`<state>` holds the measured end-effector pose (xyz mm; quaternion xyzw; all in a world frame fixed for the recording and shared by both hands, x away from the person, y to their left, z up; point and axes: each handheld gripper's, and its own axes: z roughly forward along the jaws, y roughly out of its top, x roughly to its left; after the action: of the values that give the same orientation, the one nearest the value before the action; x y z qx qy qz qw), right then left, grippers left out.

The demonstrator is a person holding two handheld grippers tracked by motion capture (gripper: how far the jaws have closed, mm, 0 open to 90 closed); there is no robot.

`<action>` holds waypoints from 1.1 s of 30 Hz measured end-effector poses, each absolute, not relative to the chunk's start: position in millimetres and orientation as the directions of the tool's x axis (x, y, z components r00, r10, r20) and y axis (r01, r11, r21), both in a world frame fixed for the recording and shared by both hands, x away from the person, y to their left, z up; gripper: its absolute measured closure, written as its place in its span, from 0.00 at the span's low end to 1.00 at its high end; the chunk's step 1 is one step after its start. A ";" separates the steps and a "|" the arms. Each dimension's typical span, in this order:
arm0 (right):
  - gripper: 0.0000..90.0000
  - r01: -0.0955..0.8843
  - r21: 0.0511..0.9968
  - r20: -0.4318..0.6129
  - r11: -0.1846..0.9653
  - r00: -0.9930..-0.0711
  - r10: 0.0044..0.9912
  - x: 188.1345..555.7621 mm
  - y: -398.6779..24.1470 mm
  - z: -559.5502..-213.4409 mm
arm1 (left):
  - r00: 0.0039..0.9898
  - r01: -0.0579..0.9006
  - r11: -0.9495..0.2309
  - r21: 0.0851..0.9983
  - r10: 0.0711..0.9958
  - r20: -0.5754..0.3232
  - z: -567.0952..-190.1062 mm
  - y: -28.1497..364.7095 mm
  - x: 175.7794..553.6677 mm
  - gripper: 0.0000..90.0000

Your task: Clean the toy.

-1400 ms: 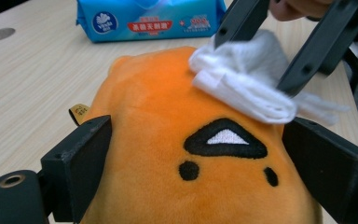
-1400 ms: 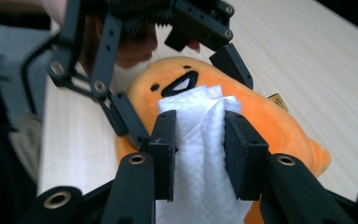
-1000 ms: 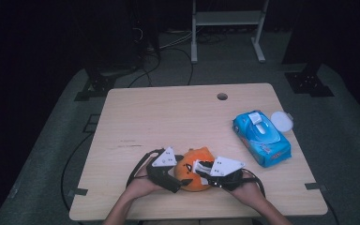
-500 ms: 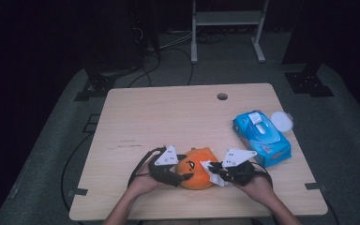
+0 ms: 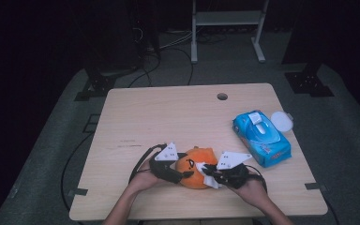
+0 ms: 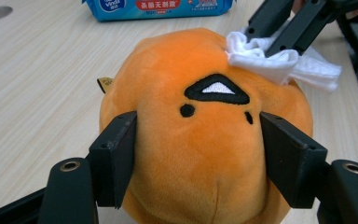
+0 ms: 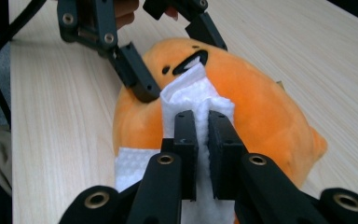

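We are seeing the orange plush toy (image 5: 198,168) lying on the counter (image 5: 178,117) near its front edge, between the two claws. The left claw (image 6: 198,154) is clamping the toy w/ one pad on each side of the embroidered face; its jaws have just been closing, and the pads are pressing into the plush. In the high view the left claw (image 5: 183,174) is reaching in from the toy's left side.

The right claw (image 7: 203,135) is clenched on a white wipe (image 7: 193,100), w/ both jaws pinching the folded cloth between them. The wipe is lying against the toy's surface just beside the face; in the left gripper view the wipe (image 6: 279,63) is touching the top right of the plush. In the high view the right claw (image 5: 212,172) is sitting at the toy's right side.

Both hands are coming in from the counter's near edge, approx. level w/ the surface: left hand (image 5: 143,177) angled toward the right, right hand (image 5: 253,187) angled toward the left, so the claws are converging on the toy.

A blue wipes pack (image 5: 261,137) is lying well apart to the right, w/ a white round lid (image 5: 281,122) just beside it.
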<state>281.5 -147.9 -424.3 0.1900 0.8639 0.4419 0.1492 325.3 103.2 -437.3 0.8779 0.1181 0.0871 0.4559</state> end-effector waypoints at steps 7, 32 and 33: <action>0.92 0.176 0.816 -0.103 0.550 -0.892 0.439 285.3 -153.5 -421.4 | 0.961 0.128 -0.547 0.828 0.276 0.034 -435.6 111.1 329.2 0.35; 0.68 0.035 0.782 -0.250 0.622 -0.897 0.365 270.8 -130.1 -424.4 | 0.961 0.100 -0.565 0.819 0.269 0.068 -439.4 101.6 323.5 0.32; 0.68 0.026 0.775 -0.274 0.631 -0.886 0.373 269.8 -127.4 -425.7 | 0.960 0.105 -0.565 0.818 0.272 0.064 -439.2 101.4 324.0 0.32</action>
<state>269.8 -127.4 -425.7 0.1135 0.8784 0.4142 0.2097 324.0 101.4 -439.2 0.8799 0.1072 0.0919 0.4536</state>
